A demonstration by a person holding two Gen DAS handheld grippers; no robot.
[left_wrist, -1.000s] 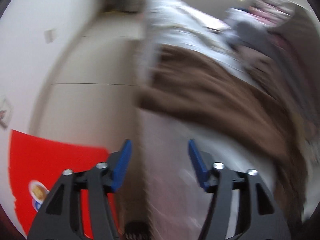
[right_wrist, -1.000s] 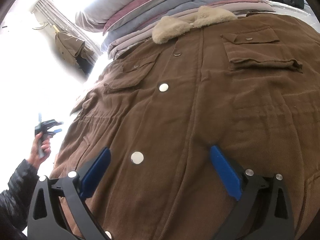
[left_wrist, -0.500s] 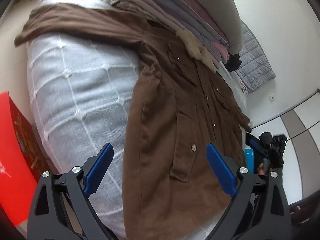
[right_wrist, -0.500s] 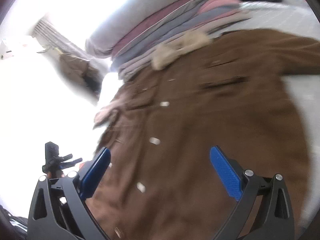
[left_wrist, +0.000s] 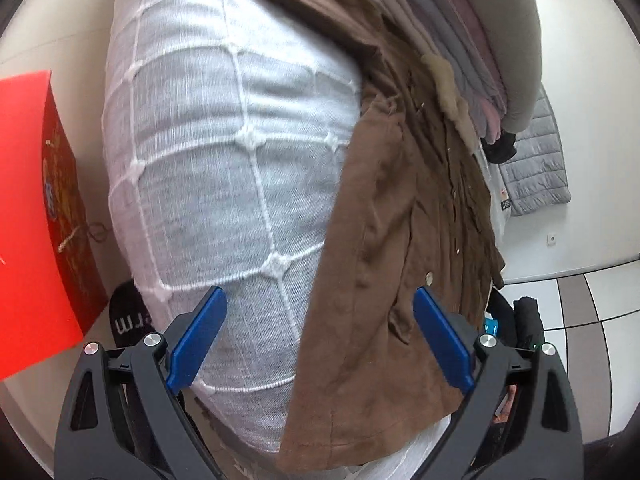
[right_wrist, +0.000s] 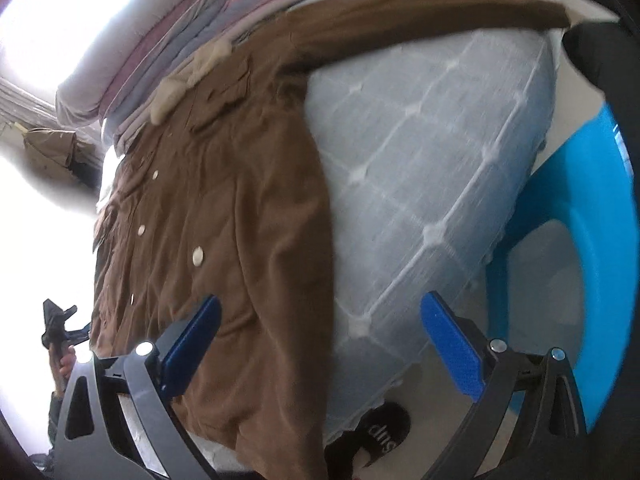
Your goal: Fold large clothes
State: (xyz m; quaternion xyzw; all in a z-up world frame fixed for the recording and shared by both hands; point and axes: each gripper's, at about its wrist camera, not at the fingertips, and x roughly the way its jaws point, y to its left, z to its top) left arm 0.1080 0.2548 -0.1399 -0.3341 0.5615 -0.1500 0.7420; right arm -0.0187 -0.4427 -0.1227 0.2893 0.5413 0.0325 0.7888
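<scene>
Two hand-held grippers, each a black skeletal frame with triangular cut-outs and round silver screw heads at the pivots. The left gripper (left_wrist: 320, 340) carries flat blue pads (left_wrist: 196, 344) on its jaws, as does the right gripper (right_wrist: 320, 348). Left of the right gripper's frame, a hand (right_wrist: 64, 364) in a dark sleeve grips a black handle.

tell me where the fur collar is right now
The fur collar sits at the top of the brown coat on the bed, upper left in the right wrist view, against the stack of folded bedding.
</scene>
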